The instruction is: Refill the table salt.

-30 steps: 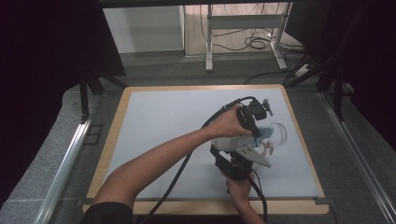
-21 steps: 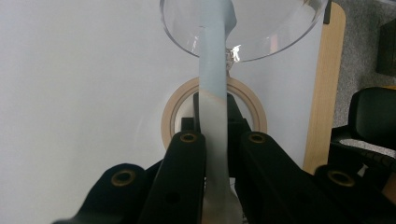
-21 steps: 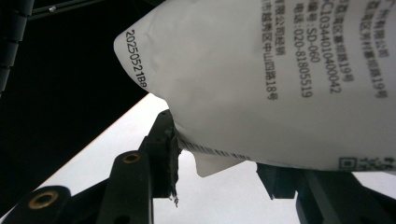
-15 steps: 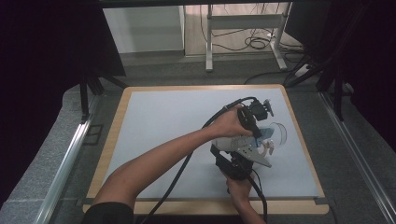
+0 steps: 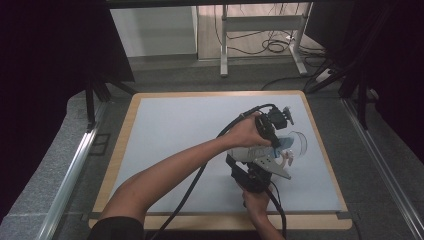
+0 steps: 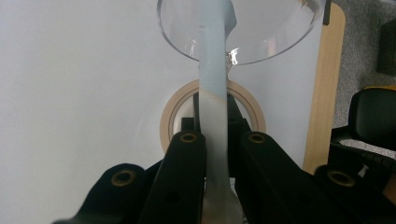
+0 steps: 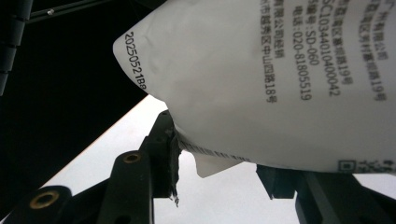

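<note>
Your two grippers meet at about 4 o'clock on the one white table (image 5: 165, 130), close to its right edge. Your left gripper (image 5: 272, 131), reaching across from the lower left, is clenched on one pale blue strip (image 6: 212, 70); in the left gripper view the strip runs straight up from between the two black jaws toward 12 o'clock. Beyond the jaws lies one tan tape ring (image 6: 173, 112), flat on the table, and above it, at 12 o'clock, stands one clear bowl (image 6: 275, 28), which the strip crosses. In the high view the bowl (image 5: 300, 142) sits just beside the left gripper at its 3 o'clock.

Your right gripper (image 5: 255, 175), at 6 o'clock from the left one, is grasping one white packet (image 7: 289, 79) with black printed text and a date code. In the right gripper view the packet's lower edge is pinched between the two jaws, and the packet spreads up toward 1 o'clock. In the high view the packet (image 5: 260, 157) lies between the two grippers, touching both.
</note>
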